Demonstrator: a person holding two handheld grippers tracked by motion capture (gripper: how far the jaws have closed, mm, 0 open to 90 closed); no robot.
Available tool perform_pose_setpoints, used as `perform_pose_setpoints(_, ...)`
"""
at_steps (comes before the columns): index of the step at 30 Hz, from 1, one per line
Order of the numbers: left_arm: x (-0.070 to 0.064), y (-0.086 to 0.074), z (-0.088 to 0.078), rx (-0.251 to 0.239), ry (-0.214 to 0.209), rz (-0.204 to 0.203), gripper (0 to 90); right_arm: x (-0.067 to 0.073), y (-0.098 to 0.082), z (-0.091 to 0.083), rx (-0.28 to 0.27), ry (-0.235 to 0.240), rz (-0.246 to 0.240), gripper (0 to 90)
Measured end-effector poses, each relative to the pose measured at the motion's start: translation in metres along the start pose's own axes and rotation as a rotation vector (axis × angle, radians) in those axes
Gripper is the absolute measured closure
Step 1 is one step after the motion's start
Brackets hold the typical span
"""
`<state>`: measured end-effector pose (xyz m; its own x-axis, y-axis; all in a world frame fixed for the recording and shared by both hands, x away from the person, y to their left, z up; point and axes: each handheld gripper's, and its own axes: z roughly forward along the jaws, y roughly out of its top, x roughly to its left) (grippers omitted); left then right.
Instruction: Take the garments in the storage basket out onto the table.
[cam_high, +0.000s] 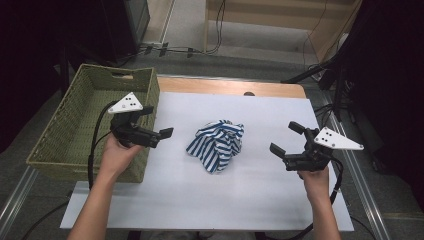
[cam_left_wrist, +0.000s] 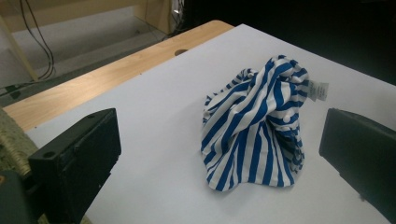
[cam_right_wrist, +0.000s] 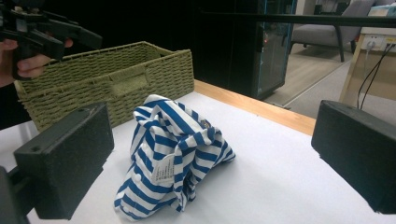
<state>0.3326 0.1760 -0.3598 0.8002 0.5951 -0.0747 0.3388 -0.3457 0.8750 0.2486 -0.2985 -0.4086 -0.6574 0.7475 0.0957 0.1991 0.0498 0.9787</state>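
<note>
Lying crumpled in a peaked heap mid-table on the white sheet (cam_high: 250, 190), the blue-and-white striped garment (cam_high: 218, 144) shows a care label, print illegible, while the left gripper (cam_high: 159, 125) and right gripper (cam_high: 286, 138) flank it, jaws spread, touching nothing.

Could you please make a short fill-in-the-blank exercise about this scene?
1. The cloth has blue and ____ stripes.
2. The basket stands at the table's ____ edge in the high view.
3. Both the left gripper and the right gripper are ____.

Missing words: white; left; open
</note>
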Motion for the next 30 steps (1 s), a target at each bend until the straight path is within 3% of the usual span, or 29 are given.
perform_pose_setpoints(15, 0.002, -0.012, -0.034, -0.069, 0.056, -0.010, 0.0, 0.001, 0.003, -0.005, -0.025, -0.029, -0.005, 0.0)
perform_pose_setpoints(24, 0.004, -0.026, -0.050, -0.112, 0.074, -0.019, 0.0, 0.005, 0.004, -0.005, -0.014, -0.054, -0.029, 0.0)
perform_pose_setpoints(30, 0.006, -0.032, -0.056, -0.135, 0.064, -0.031, 0.0, 0.008, 0.004, -0.007, -0.016, -0.062, -0.034, 0.0)
